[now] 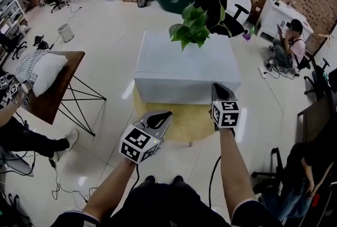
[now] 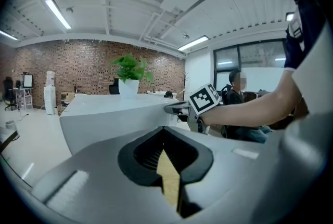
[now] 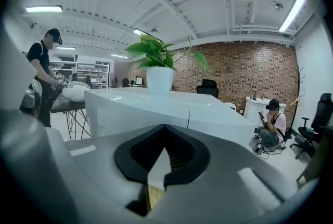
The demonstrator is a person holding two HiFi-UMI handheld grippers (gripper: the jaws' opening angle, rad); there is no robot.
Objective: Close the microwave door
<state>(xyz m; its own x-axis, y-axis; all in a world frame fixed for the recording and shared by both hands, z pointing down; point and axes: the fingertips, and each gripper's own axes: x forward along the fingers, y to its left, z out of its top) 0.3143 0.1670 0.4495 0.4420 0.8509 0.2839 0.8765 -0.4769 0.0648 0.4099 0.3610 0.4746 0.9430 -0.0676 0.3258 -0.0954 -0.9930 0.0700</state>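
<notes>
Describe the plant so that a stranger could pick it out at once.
Start at the big white block in the middle of the floor, on a round yellow rug. At its far edge stands the plant, broad green leaves in a white pot. Nothing else stands on the block.

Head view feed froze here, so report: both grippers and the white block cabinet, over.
Left gripper and right gripper jaws shut, empty. White block cabinet ahead, right gripper close at its front edge; no microwave in sight. Green potted plant on top.
</notes>
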